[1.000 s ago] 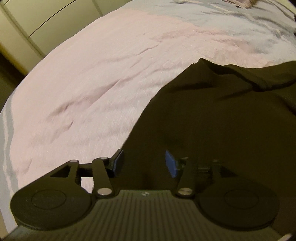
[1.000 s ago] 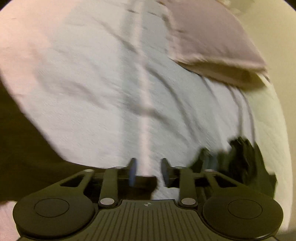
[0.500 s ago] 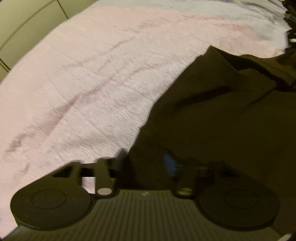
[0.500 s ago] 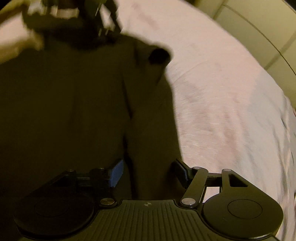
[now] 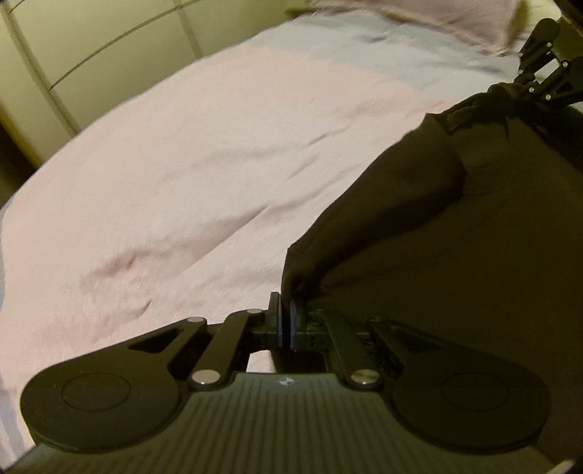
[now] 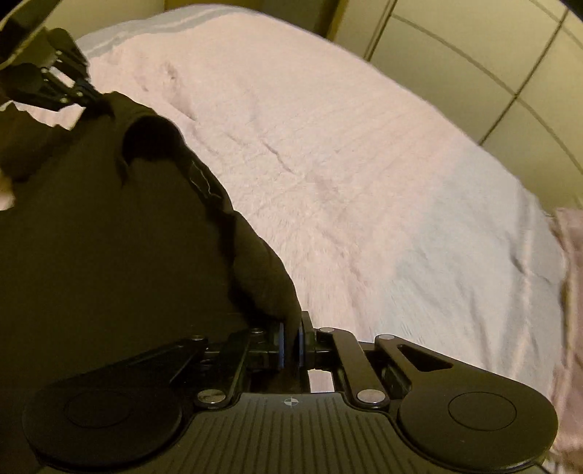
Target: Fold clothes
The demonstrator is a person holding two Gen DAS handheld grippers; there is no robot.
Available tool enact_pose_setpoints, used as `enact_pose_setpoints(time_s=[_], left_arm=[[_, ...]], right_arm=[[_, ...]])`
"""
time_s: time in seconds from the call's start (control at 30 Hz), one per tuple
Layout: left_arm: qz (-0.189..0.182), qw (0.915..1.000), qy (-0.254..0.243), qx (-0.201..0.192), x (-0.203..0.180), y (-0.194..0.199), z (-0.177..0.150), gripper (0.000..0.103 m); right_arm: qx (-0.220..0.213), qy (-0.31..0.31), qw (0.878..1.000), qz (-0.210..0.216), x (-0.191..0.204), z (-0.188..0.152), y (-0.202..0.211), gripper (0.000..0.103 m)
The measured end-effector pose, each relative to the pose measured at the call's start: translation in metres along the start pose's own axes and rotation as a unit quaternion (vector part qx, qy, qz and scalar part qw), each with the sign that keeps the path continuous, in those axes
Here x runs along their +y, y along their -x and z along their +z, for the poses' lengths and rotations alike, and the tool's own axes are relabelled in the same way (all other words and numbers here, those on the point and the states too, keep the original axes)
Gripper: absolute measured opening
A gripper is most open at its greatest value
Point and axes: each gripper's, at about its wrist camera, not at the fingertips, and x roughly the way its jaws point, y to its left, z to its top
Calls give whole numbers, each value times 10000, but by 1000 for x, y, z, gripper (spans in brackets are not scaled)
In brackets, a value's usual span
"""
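Two black two-finger grippers are at work, and we see each pinching an edge of the same dark brown-black fabric garment (image 5: pixel 455 255). On our left gripper (image 5: pixel 285 321), the blue-padded fingers (image 5: pixel 279 324) are drawn almost together, with only a thin fold of cloth between them; the fabric rises from the pinch in a bunched ridge that runs away toward the far corner of the garment. Our right gripper (image 6: pixel 290 344) is likewise nearly closed, its blue pads (image 6: pixel 281 346) clamped on a rounded lump of the garment's edge.

Beneath the garment lies a pale pink textured bedspread (image 5: pixel 182 175), wrinkled in a few shallow creases, which gives way to a light blue-grey sheet (image 5: pixel 364 47) toward the head of the bed. The garment covers the right side of the left wrist view and the left side of the right wrist view (image 6: pixel 109 237), so it sits between our two tools, partly lifted at the held edges.

From the left wrist we catch the right gripper's black linkage (image 5: pixel 543 73) at the far upper right, touching the garment's far corner, and a mauve pillow (image 5: pixel 419 14) along the top. From the right wrist we see instead the left gripper's linkage (image 6: pixel 54 84) at the upper left, a small seam or print on the cloth, too blurred to read, and cream cabinet panels (image 6: pixel 473 65) beyond the bed.
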Motion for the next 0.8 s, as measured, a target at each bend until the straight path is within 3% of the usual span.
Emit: enact_pose_setpoints(time_s=[0.07,0.1,0.17,0.33,0.53,0.67,0.8], left_arm=[[24,9985,503,234,11,-21,-3,4],[6,9962,767,416,15,-34,-6,10],[87,9925,1082,555,18,-47,-11,22],[66,9914,1277,275,23,-30,-26,31],[307,9898,1361,285,53,20,-63,31],[356,9895,1265,605,67,59,-115,39],[725,9867,628,1314,69,73,-176,43]], right_arm=[[-20,-429,9990,-122,-6,-2,-10,8],[-30,-661,9976,-190,-8,-4,-13,28],[-50,-1123,9931,-327,-14,-8,-20,53],[-114,-2165,9741,-648,-27,-19,-30,54],[-115,-2694,9613,-559,10,-46,26,54],[102,-3039,9526,-59,51,-90,71,54],[496,-3078,9501,125,99,-124,100,54]])
